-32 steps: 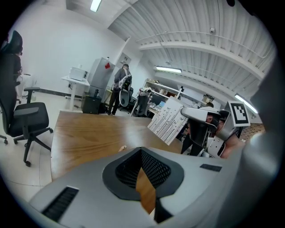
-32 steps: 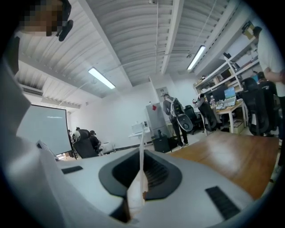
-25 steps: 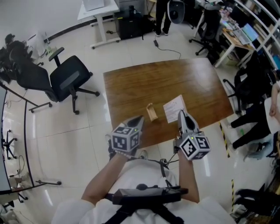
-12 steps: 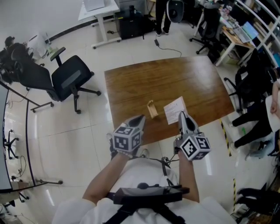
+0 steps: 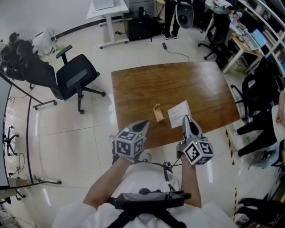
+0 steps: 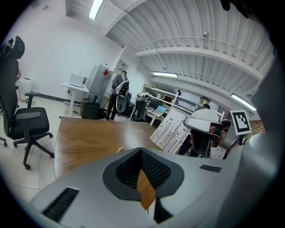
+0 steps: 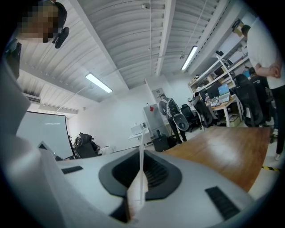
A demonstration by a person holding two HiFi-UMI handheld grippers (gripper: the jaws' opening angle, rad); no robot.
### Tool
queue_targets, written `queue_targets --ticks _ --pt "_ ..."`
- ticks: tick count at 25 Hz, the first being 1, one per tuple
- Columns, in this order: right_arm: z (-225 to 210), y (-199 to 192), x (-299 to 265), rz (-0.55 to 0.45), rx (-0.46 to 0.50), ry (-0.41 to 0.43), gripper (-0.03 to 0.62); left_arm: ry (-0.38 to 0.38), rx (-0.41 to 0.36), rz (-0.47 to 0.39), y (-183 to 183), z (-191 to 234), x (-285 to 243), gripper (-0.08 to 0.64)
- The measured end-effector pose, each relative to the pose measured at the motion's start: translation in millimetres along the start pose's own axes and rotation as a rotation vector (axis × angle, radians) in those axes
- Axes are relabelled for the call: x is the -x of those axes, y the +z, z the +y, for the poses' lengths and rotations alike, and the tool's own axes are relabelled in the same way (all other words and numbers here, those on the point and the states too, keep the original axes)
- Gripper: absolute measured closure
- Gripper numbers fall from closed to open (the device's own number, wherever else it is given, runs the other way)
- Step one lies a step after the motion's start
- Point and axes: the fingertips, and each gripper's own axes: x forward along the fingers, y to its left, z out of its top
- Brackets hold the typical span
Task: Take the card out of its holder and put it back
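A white card [image 5: 179, 113] hangs over the near part of the brown table [image 5: 147, 84], with my right gripper [image 5: 185, 119] shut on its near edge. In the right gripper view the card [image 7: 141, 147] stands edge-on between the pads. The small wooden holder [image 5: 156, 113] lies on the table just left of the card, apart from it. My left gripper [image 5: 142, 125] hovers at the table's front edge, short of the holder, jaws together with nothing between them. From the left gripper view [image 6: 143, 153] I see the card [image 6: 171, 130] and the tip of the holder [image 6: 119, 149].
A black office chair [image 5: 75, 78] stands on the floor left of the table. A white desk [image 5: 109, 6] and a standing person [image 5: 171, 11] are at the back. More chairs and desks [image 5: 254, 84] crowd the right side.
Neither gripper has visibly moved and the card stays in the right gripper's hold. Only the head view has shifted slightly.
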Motion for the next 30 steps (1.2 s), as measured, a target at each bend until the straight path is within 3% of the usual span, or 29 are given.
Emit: queue_targets --ticks 11,30 --pt "-1 2 -35 0.016 0.039 0.007 0.571 0.012 0.045 0.009 -1 12 -3 0.565" --pt "-14 -48 -95 0.104 0.06 0.017 0.569 -0.001 0.059 0.054 -5 24 -16 0.565"
